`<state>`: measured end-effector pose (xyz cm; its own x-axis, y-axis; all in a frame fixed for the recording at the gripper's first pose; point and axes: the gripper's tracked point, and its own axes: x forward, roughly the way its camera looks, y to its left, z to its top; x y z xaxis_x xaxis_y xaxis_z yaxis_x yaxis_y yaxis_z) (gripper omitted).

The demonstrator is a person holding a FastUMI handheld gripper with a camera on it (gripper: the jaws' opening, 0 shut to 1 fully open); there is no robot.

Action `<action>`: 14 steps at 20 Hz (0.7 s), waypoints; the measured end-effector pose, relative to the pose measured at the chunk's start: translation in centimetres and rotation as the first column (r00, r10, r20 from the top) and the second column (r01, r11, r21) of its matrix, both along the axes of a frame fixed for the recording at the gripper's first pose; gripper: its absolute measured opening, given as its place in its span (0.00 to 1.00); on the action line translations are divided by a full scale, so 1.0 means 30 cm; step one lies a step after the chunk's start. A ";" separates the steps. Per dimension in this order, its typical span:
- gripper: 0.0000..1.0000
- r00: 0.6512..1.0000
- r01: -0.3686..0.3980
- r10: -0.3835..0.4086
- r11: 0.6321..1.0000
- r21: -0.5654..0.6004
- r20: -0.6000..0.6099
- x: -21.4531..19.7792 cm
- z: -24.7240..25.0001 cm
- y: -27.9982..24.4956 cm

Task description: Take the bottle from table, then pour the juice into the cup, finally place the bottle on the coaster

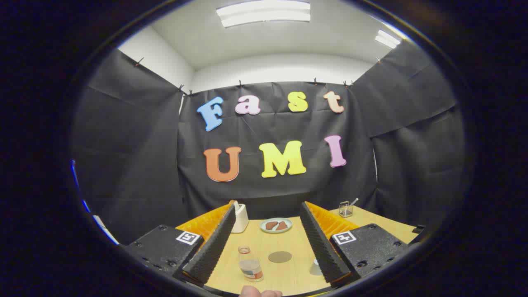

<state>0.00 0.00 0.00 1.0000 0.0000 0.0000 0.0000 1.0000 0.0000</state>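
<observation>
A small clear bottle (249, 264) with a label and reddish juice stands upright on the wooden table (288, 280), uncapped, between my fingers and closer to the left one. My gripper (266, 214) is open and held above the table with nothing between its fingers. A round grey coaster (280, 257) lies flat just right of the bottle. A pale cup (316, 267) stands by the right finger (319, 243), which partly hides it. The left finger (214, 243) stays apart from the bottle.
A plate (276, 225) with brown food pieces sits beyond the coaster. A white holder (240, 218) stands at the far left of the table, a small glass container with a spoon (346, 208) at the far right. A person's fingertip (253, 292) shows at the near edge.
</observation>
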 end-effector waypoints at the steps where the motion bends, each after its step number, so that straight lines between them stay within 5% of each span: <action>1: 1.00 1.000 -0.002 0.002 1.000 0.011 -0.004 0.003 -0.008 -0.005; 14: 1.00 1.000 -0.029 0.029 0.998 -0.048 -0.010 -0.016 -0.039 0.031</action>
